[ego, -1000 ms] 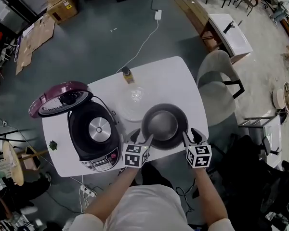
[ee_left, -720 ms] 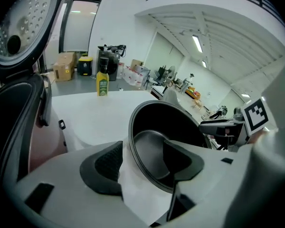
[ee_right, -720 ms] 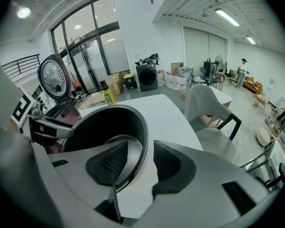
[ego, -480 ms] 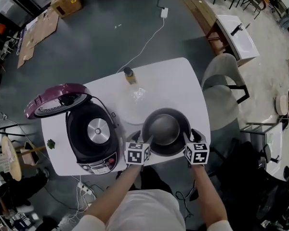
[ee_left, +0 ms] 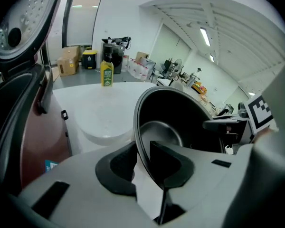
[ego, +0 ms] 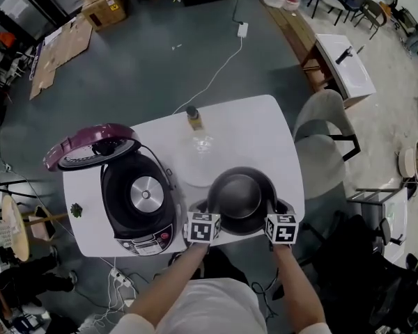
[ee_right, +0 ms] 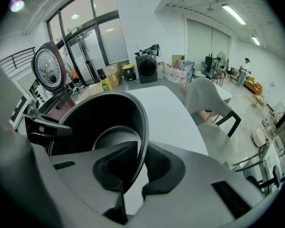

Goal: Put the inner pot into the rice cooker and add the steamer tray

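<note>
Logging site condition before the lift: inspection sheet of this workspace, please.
Surface: white table, no spills seen.
Job's things: rice cooker with lid open and cavity empty; inner pot to its right on the table; steamer tray behind the pot.
Clutter: yellow-labelled bottle at the far edge; small green item left of the cooker.
Grippers: left gripper and right gripper have just been closing; each now grips the pot's rim, on opposite sides.
Cables: white cable across the floor; power strip on the floor by the table.
Surroundings: grey chair beside the table; cardboard boxes on the floor.
</note>
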{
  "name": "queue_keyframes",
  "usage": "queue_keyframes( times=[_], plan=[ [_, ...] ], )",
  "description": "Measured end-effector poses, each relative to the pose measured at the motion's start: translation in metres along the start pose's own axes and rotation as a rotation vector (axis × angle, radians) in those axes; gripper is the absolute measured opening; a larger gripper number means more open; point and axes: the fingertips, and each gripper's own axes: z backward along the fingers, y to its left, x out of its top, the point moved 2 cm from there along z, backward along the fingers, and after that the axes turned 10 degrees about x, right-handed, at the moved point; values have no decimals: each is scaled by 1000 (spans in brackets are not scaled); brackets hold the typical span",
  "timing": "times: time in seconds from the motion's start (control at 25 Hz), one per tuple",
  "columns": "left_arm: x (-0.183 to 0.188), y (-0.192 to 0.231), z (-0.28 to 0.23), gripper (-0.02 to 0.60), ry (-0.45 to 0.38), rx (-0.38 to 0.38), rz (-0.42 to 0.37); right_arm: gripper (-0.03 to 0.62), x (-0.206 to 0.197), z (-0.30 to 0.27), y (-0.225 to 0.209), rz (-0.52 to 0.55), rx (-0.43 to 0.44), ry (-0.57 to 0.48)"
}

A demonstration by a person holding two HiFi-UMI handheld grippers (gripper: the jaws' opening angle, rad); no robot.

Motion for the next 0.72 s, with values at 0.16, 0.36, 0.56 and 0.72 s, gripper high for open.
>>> queue_keyframes(
  times=[0.16,0.36,0.56,0.72],
  plan=[
    [3,1,17,104,-26,-9,-3,54,6,15,11,17,-6,-25],
    [15,9,45,104,-71,-18,-4,55,25,35,30,38,-16,-65],
    [35,16,76,104,-135,-27,1,55,49,57,48,63,-22,-115],
    [44,27,99,104,-169,-28,2,57,64,70,68,81,-23,-147]
  ],
)
